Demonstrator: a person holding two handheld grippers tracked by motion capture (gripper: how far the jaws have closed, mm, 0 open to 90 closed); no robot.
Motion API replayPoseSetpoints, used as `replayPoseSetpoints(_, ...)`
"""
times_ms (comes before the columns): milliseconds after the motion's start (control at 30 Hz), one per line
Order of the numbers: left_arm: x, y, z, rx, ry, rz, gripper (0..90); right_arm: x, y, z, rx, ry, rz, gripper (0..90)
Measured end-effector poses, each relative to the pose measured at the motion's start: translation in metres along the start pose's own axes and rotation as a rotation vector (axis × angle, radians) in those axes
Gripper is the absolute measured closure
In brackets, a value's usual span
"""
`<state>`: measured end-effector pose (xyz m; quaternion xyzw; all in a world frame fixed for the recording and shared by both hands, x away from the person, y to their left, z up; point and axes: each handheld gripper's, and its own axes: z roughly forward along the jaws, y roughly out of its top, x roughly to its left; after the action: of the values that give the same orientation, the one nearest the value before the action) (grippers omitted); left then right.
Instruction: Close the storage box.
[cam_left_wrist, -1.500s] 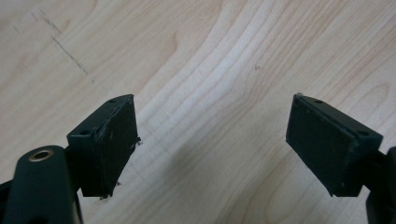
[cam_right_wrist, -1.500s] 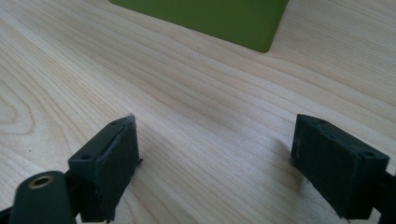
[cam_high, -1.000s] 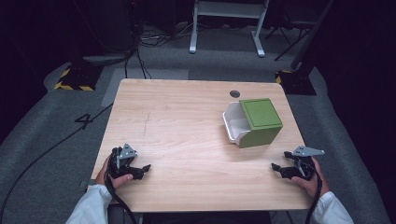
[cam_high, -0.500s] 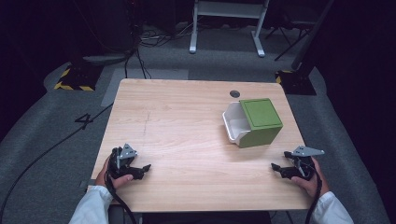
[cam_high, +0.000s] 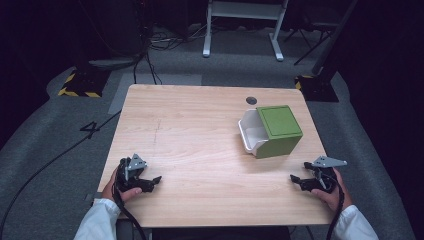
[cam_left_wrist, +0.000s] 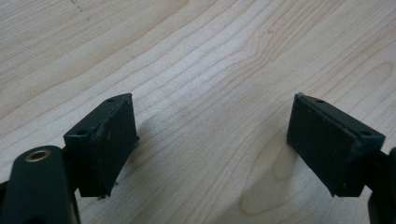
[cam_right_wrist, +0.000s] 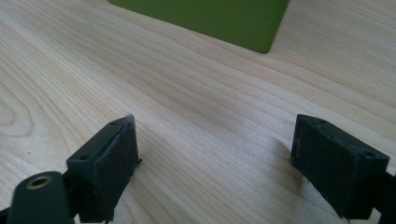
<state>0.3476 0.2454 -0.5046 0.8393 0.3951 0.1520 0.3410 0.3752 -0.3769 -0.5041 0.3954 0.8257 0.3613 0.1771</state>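
A green box (cam_high: 277, 130) with a white inner bin lies on its side on the right half of the wooden table (cam_high: 200, 130), its white opening facing left. My left gripper (cam_high: 154, 181) rests near the front left corner, far from the box, jaws wide apart with bare wood between them (cam_left_wrist: 212, 140). My right gripper (cam_high: 296, 180) rests near the front right corner, a short way in front of the box, jaws also spread with nothing between them (cam_right_wrist: 215, 158). The box's green side (cam_right_wrist: 210, 18) shows at the top of the right gripper view.
A small dark round hole (cam_high: 251, 100) sits in the table near its far edge, behind the box. Cables (cam_high: 50, 160) run across the grey floor at the left, and a white metal stand (cam_high: 242, 25) is beyond the table.
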Motion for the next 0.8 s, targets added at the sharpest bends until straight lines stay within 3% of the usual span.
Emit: replayPoseSetpoints(800, 0.0001, 0.0015, 0.0012, 0.006, 0.009, 0.001, 14.6, -0.0001, 0.0001, 0.0, 0.0, 0.002, -0.001, 14.7)
